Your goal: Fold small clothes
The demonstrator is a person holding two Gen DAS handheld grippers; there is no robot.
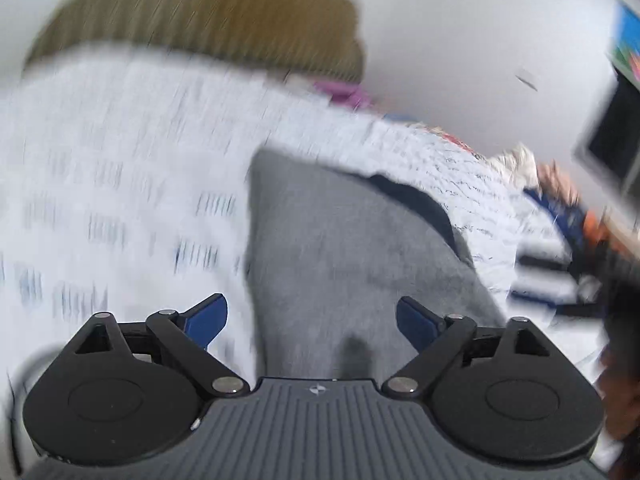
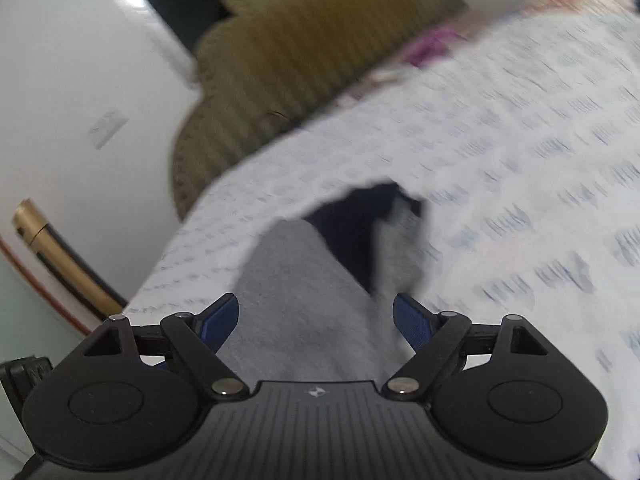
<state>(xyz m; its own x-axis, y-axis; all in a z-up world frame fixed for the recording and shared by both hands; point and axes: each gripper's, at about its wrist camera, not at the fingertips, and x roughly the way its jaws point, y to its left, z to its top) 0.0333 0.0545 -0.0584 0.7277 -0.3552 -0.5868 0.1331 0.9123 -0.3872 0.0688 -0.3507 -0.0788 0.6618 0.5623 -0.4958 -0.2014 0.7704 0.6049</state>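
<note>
Grey fabric fills the gap nearest each camera: the grey garment [image 1: 340,248] lies directly ahead of the left gripper [image 1: 312,318], whose blue-padded fingers [image 1: 208,316] stand spread wide with nothing between them. In the right wrist view the same grey garment [image 2: 296,296] runs up between the spread fingers of the right gripper [image 2: 316,318], and those blue pads [image 2: 412,320] also grip nothing; whether they touch the cloth cannot be told through the motion blur.

A dark navy part [image 1: 416,200] shows at the garment's far edge in the left view, and as a dark patch [image 2: 352,224] in the right view. Around and beyond the garment spreads a white patterned bedsheet [image 1: 120,184], printed with small bluish marks, seen again in the right view [image 2: 520,160]. Farther off, an olive-brown ribbed cushion [image 1: 208,16] rests at the sheet's far edge, with a bit of purple cloth [image 1: 344,90] beside it. White wall [image 1: 480,40] stands behind.
</note>
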